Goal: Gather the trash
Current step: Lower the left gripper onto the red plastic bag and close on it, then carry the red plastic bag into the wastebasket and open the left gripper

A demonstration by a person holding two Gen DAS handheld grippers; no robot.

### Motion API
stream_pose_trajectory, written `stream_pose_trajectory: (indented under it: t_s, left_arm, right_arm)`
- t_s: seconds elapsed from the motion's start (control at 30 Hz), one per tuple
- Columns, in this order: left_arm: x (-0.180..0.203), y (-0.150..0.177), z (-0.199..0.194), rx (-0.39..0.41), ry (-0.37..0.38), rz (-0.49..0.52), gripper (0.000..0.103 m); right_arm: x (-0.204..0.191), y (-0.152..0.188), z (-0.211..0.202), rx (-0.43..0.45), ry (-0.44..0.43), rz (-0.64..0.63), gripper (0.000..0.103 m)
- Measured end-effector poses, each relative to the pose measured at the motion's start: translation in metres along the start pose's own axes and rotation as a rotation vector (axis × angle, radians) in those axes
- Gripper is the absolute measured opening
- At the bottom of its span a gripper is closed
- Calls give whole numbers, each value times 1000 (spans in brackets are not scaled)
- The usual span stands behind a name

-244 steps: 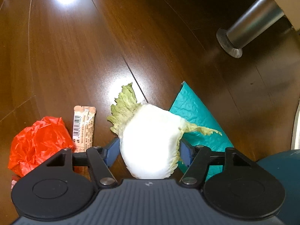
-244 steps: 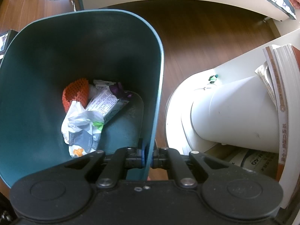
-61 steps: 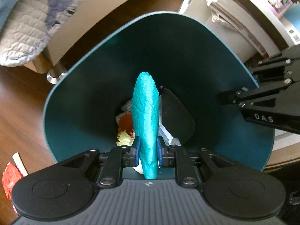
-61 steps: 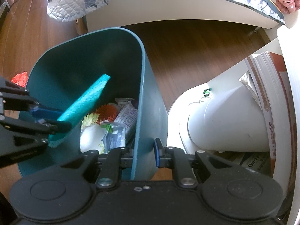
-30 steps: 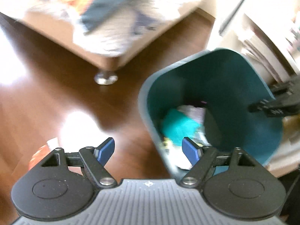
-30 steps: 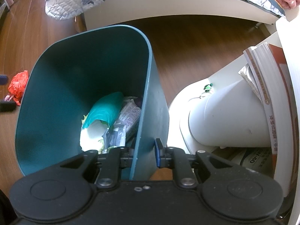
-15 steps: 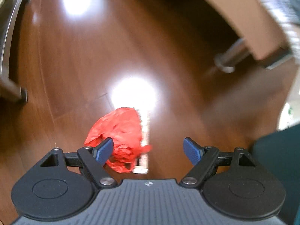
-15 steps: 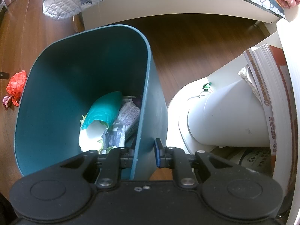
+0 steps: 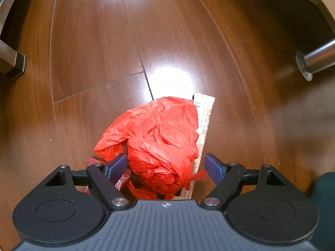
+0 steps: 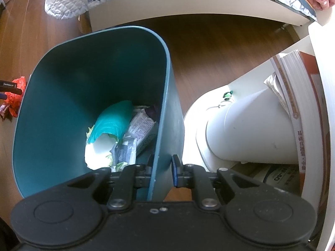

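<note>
While the right gripper (image 10: 161, 172) stays clamped on the teal bin's (image 10: 165, 108) rim, a crumpled red bag (image 9: 155, 144) sits between the left gripper's (image 9: 166, 168) spread, untouching fingers; bare floor (image 9: 94, 41) lies ahead.

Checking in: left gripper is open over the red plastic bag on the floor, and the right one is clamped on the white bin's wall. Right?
Not quite. The right gripper is clamped on the wall of the teal bin, not the white bin beside it, as the right wrist view shows. The rest holds: the left gripper is open over the red plastic bag on the floor.
</note>
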State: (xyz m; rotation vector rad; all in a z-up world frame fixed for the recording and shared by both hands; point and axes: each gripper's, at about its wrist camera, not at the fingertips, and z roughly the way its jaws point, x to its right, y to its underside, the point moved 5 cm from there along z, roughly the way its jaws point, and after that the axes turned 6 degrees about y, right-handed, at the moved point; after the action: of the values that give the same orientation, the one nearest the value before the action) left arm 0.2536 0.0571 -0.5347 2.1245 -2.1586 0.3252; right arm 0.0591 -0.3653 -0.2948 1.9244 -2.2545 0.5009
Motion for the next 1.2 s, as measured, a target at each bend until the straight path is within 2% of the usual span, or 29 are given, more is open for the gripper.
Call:
stream_pose_trajectory:
  t_s: [0.07,0.13,0.4,0.67,0.87,1.2]
  left_arm:
    - [2,1,0,6,4,12,74]
    - [4,0,-1,8,1,16,64]
    - [1,5,-10,35,1,0,58]
    - [19,11,-62,79,62,56,58]
    - [55,22,-126,145,138,189,58]
    - [149,55,-233,258,334,455,58]
  right_arm:
    - [1,0,0,-1,0,0,14]
    - [1,0,0,0,-1,0,14]
    - [0,0,-1,3,4,-5,14]
    - [-1,0,-5,21,5,-9,13]
    - [-3,-6,-9,48,16,-41,13]
    - [-12,-24,-16,96,43,-108,12]
